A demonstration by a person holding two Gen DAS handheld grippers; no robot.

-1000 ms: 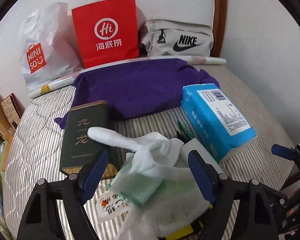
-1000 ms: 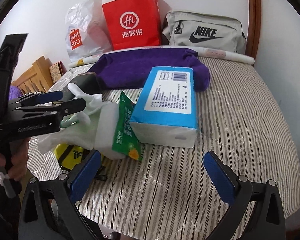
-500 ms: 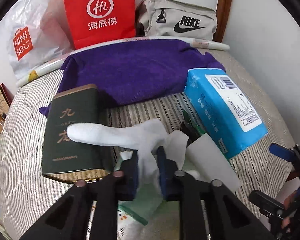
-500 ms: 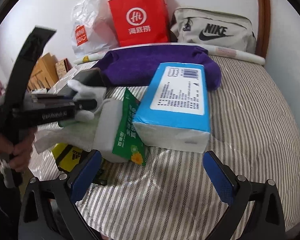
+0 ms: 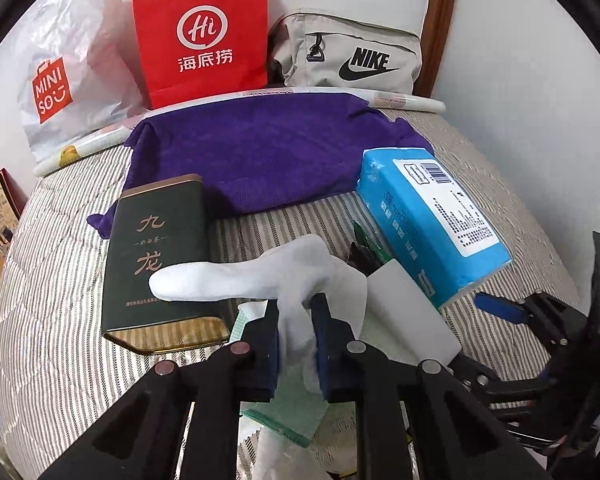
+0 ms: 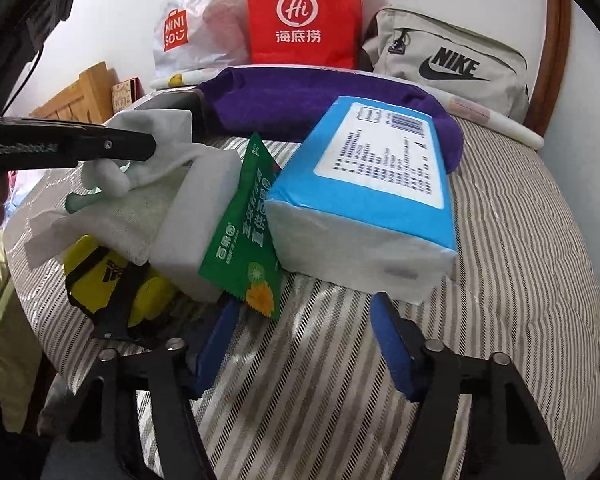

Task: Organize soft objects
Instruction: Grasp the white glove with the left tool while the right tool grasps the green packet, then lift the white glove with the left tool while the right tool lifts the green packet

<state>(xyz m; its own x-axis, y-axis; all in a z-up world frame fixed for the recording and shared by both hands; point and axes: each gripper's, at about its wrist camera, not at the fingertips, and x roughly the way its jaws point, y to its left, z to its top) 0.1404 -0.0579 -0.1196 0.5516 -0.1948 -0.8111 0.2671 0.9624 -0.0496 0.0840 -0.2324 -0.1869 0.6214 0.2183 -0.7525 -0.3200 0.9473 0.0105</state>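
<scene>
My left gripper (image 5: 296, 312) is shut on a white sock (image 5: 236, 276), whose toe end sticks out left over a dark green tin (image 5: 156, 256). The sock also shows in the right wrist view (image 6: 152, 148), pinched by the left gripper (image 6: 150, 146) above a pale green cloth (image 6: 128, 216). My right gripper (image 6: 300, 336) is open, low on the striped bed, just in front of a blue tissue pack (image 6: 372, 200) and a green snack packet (image 6: 248, 240). A purple towel (image 5: 268, 152) lies spread behind.
A white foam block (image 6: 200, 220) and a yellow-black item (image 6: 100, 276) lie by the cloth. A red paper bag (image 5: 204, 36), a white Miniso bag (image 5: 64, 72) and a grey Nike bag (image 5: 352, 56) stand along the wall. A wall bounds the right side.
My left gripper closed on the white sock and lifted it slightly. My right gripper moved forward and lower toward the tissue pack, and its jaws narrowed somewhat.
</scene>
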